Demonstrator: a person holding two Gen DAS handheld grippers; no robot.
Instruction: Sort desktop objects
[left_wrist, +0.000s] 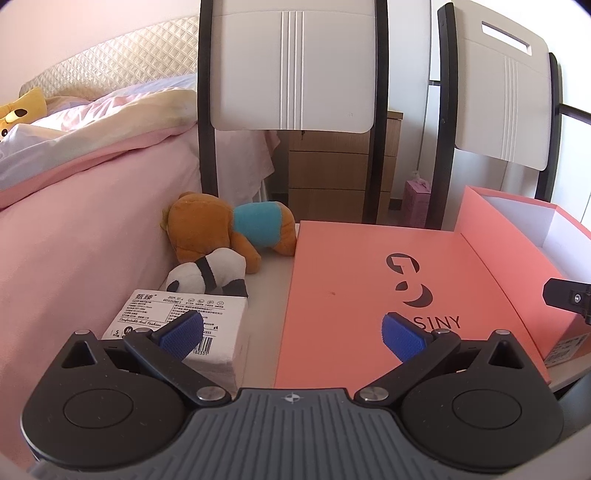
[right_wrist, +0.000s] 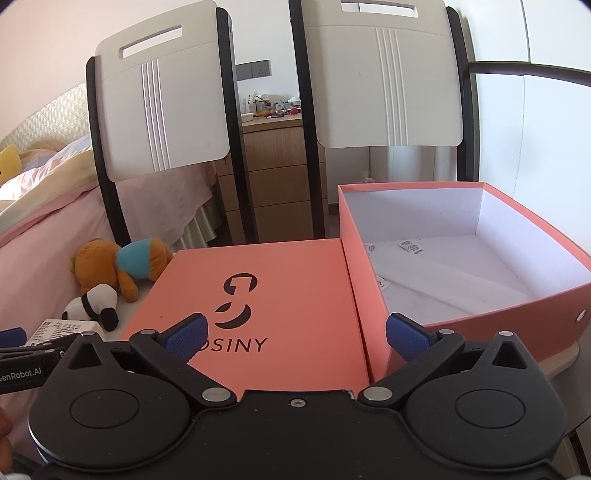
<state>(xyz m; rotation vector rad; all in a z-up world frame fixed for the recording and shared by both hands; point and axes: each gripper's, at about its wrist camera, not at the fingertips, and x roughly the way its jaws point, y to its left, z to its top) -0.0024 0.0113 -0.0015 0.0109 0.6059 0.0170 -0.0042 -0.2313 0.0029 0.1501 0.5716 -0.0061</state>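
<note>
A brown plush bear (left_wrist: 221, 225) (right_wrist: 118, 267) in a blue shirt lies at the table's far left, with a small panda plush (left_wrist: 210, 275) (right_wrist: 94, 306) in front of it. A white printed box (left_wrist: 177, 325) (right_wrist: 64, 328) sits nearest, under my left gripper's left finger. The salmon lid (left_wrist: 354, 295) (right_wrist: 266, 306) lies flat in the middle. To its right stands the open salmon box (right_wrist: 461, 266) (left_wrist: 524, 240), holding only small paper tags. My left gripper (left_wrist: 291, 332) is open above the lid's left edge. My right gripper (right_wrist: 295, 336) is open over the lid and box seam.
Two white chair backs (left_wrist: 291, 66) (right_wrist: 384, 77) with black frames stand behind the table. A bed with pink covers (left_wrist: 74, 221) runs along the left. A wooden drawer unit (right_wrist: 277, 173) is behind the chairs. The table's right edge (right_wrist: 561, 354) lies just past the box.
</note>
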